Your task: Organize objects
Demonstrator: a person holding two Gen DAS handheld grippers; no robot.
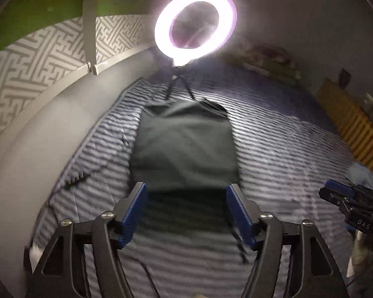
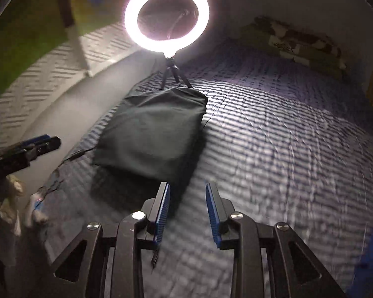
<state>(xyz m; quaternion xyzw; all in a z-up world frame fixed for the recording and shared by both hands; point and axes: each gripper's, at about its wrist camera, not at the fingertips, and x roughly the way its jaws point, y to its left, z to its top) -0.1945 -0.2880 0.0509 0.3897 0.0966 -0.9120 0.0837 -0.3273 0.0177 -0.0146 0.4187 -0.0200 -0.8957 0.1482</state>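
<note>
Here we see no containers, only a dark green folded cloth (image 1: 184,146) lying flat and smooth on the blue-and-white striped quilted bedspread (image 1: 286,149), just near of the glowing ring light on its small tripod (image 1: 195,26). Our left gripper (image 1: 186,213) and right gripper (image 2: 187,213) hover released, grasping nothing. A grey wall (image 1: 49,136) runs along the left.

- Your only strong light is the ring lamp (image 1: 196,26) at the bed's (image 1: 286,136) far edge; it blows out into glare.
- The folded dark cloth (image 2: 154,134) casts a shadow toward you.
- Corners vignette black, edges bend, and motion blur smears both views.
</note>
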